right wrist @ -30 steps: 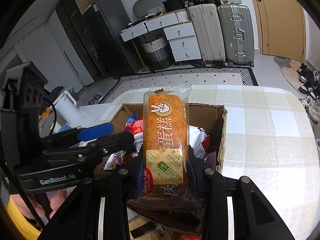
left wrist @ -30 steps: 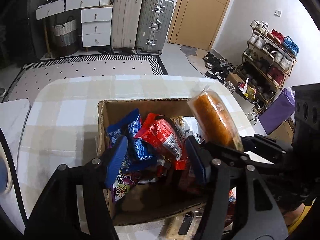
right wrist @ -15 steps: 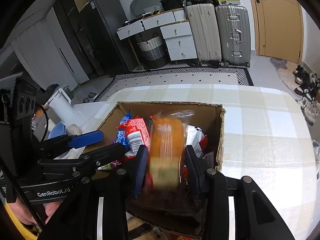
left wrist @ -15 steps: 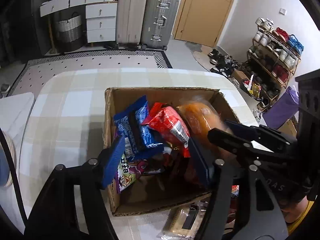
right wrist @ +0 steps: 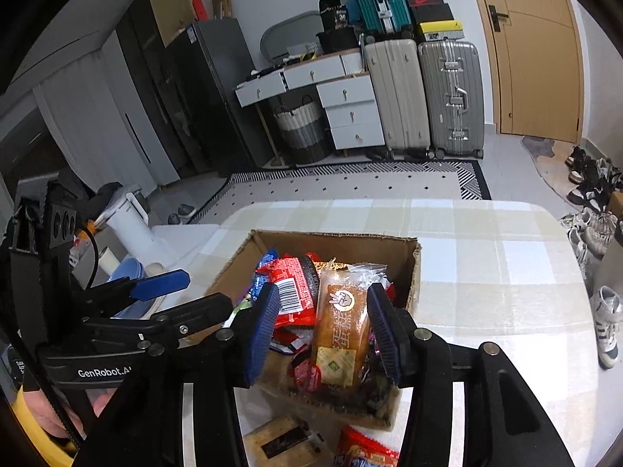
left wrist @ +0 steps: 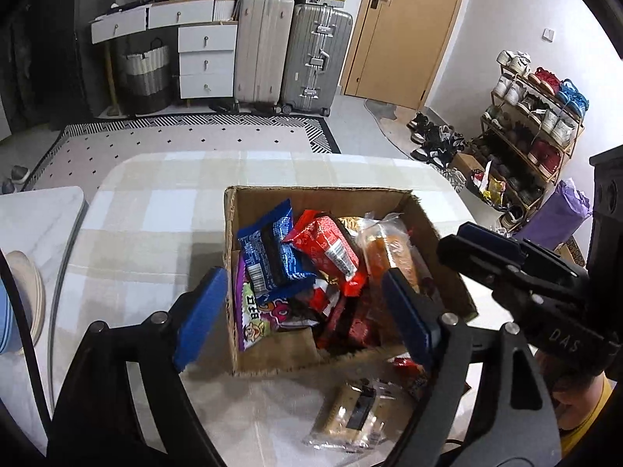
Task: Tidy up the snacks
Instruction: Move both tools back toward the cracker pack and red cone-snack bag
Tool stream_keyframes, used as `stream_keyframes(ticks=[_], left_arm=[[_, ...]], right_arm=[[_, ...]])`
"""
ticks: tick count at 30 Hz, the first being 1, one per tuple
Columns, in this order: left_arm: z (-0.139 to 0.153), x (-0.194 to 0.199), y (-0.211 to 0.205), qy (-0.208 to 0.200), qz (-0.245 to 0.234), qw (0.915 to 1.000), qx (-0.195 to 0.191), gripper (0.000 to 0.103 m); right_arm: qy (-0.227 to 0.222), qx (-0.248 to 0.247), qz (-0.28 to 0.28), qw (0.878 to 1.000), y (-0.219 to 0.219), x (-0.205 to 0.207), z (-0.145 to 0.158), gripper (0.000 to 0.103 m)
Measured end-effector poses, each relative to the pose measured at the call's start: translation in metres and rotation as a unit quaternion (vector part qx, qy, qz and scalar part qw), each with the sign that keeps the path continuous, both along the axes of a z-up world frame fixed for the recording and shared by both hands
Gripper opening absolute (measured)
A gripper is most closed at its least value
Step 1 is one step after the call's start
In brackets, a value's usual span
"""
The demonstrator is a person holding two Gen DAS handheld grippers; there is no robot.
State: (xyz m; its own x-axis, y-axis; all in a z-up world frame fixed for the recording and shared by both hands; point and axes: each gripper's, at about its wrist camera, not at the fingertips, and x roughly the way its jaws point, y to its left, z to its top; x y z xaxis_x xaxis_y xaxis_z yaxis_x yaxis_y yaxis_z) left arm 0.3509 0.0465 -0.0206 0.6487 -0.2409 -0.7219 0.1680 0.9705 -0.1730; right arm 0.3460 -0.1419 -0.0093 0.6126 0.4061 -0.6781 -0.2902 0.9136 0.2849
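Both hand-held grippers angle downward over an open brown cardboard box (left wrist: 424,214) standing on a table covered with a pale checked cloth (left wrist: 155,210). The right gripper (right wrist: 323,330) hovers above the near right part of the box; its blue-padded jaws are opening and stand clear on either side of an orange sponge cake in clear plastic wrap (right wrist: 342,327), which lies released inside the box with its top leaning toward the far wall. The left gripper (left wrist: 300,311) is poised over the near left corner of the box, its jaws opening wide with nothing gripped between them. Beside the cake in the box lie a red foil snack packet (left wrist: 327,245), a blue foil snack packet (left wrist: 268,253) and a purple snack bag with cartoon print (left wrist: 253,311). On the cloth just in front of the box rests a brown biscuit pack in clear wrap (left wrist: 350,416). A person's hand (right wrist: 43,408) with a yellow sleeve holds the left gripper's handle at lower left in the right wrist view.
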Motion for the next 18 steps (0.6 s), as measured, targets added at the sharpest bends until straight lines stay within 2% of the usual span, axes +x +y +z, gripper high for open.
stream_keyframes(ticks=[8,16,18], left_arm=[[0.036,-0.047,0.004,-0.027,0.004,0.9996,0.0,0.082],[0.065,-0.113,0.004,-0.049,0.005,0.9988,-0.006,0.083],[0.069,-0.131,0.004,-0.051,0.003,0.9986,-0.007,0.084]], right_arm=[[-0.028,0.013,-0.009,0.999,-0.014,-0.045,0.033,0.05],[-0.057,0.027,-0.008,0.998,-0.022,-0.105,0.067,0.051],[-0.066,0.023,-0.013,0.997,-0.025,-0.124,0.074,0.058]])
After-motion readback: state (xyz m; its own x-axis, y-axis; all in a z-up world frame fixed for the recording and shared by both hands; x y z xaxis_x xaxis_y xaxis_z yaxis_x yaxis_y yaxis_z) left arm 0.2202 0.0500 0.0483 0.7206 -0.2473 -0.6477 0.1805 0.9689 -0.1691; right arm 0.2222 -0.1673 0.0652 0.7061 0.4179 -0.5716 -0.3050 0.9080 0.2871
